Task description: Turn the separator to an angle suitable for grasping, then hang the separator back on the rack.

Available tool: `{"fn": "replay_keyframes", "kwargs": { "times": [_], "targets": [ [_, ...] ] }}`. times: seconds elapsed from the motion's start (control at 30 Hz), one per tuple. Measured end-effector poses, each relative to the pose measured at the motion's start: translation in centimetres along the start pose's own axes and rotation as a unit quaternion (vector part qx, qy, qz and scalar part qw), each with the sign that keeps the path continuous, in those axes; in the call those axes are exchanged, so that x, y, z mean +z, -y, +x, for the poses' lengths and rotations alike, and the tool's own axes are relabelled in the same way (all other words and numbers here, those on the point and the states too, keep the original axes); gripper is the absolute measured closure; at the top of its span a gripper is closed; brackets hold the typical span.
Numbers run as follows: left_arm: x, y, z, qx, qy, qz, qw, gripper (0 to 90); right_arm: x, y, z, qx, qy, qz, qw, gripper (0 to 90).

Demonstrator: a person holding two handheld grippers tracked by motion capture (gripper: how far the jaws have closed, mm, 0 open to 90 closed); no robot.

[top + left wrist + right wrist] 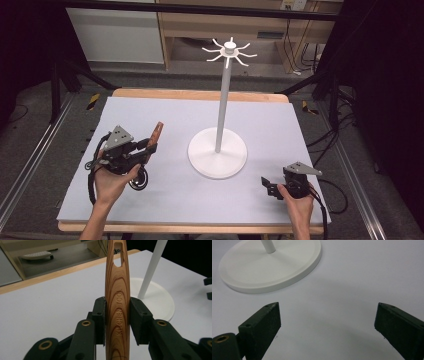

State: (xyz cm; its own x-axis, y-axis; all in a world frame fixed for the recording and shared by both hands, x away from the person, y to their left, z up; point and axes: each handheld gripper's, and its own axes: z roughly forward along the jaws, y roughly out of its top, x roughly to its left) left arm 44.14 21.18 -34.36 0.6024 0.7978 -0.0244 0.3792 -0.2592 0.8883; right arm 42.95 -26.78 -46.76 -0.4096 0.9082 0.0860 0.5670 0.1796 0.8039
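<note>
My left gripper (pixel 145 149) is shut on a wooden kitchen tool (pixel 155 136), held above the left part of the table. In the left gripper view the tool's handle (pixel 117 290) stands upright between the two pads, with a hanging slot near its top and "KITCHEN TOOL" engraved on it. A white stand (pixel 223 100) with a round base (pixel 217 152) and a ring of hooks (pixel 229 52) on top rises at the table's middle. My right gripper (pixel 266 186) rests low at the front right, open, with bare table between its pads (pixel 262 325). The stand's base (pixel 269 267) lies beyond it.
The table has a pale grey mat (pixel 165 115) with a wooden edge (pixel 200 94) at the back. Black cables trail from both grippers. Shelving and metal frame legs stand behind the table, and dark curtains flank both sides.
</note>
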Motion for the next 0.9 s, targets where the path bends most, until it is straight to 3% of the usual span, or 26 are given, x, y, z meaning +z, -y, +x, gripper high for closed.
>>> {"fn": "replay_keyframes", "kwargs": {
  "times": [0.3, 0.53, 0.9],
  "targets": [
    [-1.2, -2.5, -0.6, 0.001, 0.008, -0.048, 0.9988, 67.3, 0.0, 0.0, 0.1, 0.002, 0.003, -0.003, 1.0, 7.2],
    [-1.5, -4.1, -1.0, 0.004, 0.01, -0.076, 0.9971, 67.3, 0.2, 0.1, 0.0, -0.011, 0.003, -0.005, 0.9999, 7.2],
    [-1.6, -6.4, -1.9, 0.008, 0.024, -0.101, 0.9946, 67.3, 0.1, 0.3, 0.3, -0.009, -0.001, -0.005, 0.9999, 7.2]
  ]
}}
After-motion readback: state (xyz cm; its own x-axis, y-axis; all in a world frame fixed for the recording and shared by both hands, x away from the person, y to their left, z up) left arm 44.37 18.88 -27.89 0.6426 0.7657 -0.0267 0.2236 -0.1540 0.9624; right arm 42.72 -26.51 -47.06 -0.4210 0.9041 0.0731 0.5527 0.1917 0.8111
